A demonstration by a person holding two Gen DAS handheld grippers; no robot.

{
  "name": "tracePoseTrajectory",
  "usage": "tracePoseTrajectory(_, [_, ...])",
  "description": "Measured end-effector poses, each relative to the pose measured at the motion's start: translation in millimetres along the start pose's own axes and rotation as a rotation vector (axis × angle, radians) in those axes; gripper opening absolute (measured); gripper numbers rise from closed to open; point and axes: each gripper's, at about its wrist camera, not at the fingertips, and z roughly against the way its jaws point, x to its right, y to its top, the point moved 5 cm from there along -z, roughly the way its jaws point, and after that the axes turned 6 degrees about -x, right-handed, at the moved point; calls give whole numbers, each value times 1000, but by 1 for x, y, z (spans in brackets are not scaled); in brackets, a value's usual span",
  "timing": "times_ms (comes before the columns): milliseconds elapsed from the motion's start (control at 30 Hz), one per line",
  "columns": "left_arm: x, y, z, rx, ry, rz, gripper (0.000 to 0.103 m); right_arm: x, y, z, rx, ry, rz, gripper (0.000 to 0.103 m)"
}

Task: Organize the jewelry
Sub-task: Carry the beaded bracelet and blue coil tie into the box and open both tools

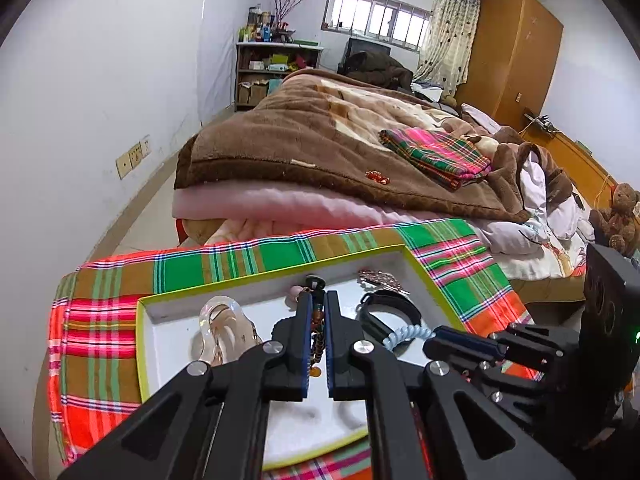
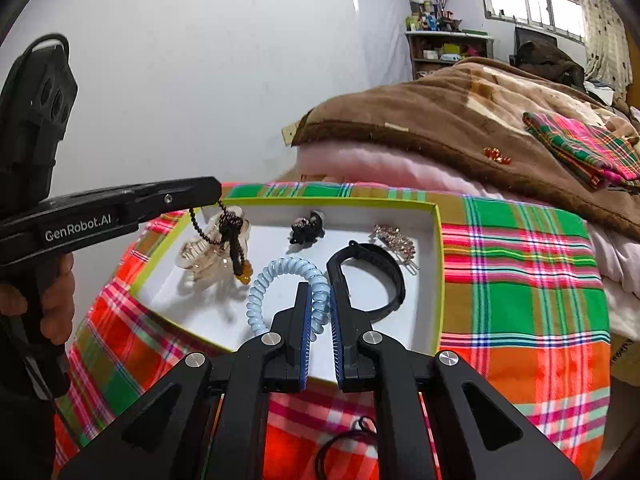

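Both claws loaded over the tray (image 2: 438, 216); you are mid-placement. Your left gripper (image 1: 319, 300) is pinched fully closed on the beaded bracelet (image 2: 230, 228), which dangles above the clear hair claw (image 2: 208, 248) at the tray's left end; your right gripper (image 2: 319, 292) is nearly closed, clamping the blue coil hair tie (image 2: 276, 276) beside the black band (image 2: 380, 268). Next, I judge: lower each onto bare tray floor, then part the jaws; watch the bracelet for snagging.
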Motion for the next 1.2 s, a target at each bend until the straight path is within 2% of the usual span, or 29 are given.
tracePoseTrajectory(333, [-7, 1, -34, -59, 29, -11, 6, -6, 0, -29, -82, -13, 38, 9])
tracePoseTrajectory(700, [-13, -9, -59, -121, 30, -2, 6, -10, -3, -43, -116, -68, 93, 9])
tracePoseTrajectory(1200, [-20, -12, -59, -128, 44, 26, 9, -12, -2, -42, -112, -74, 93, 10])
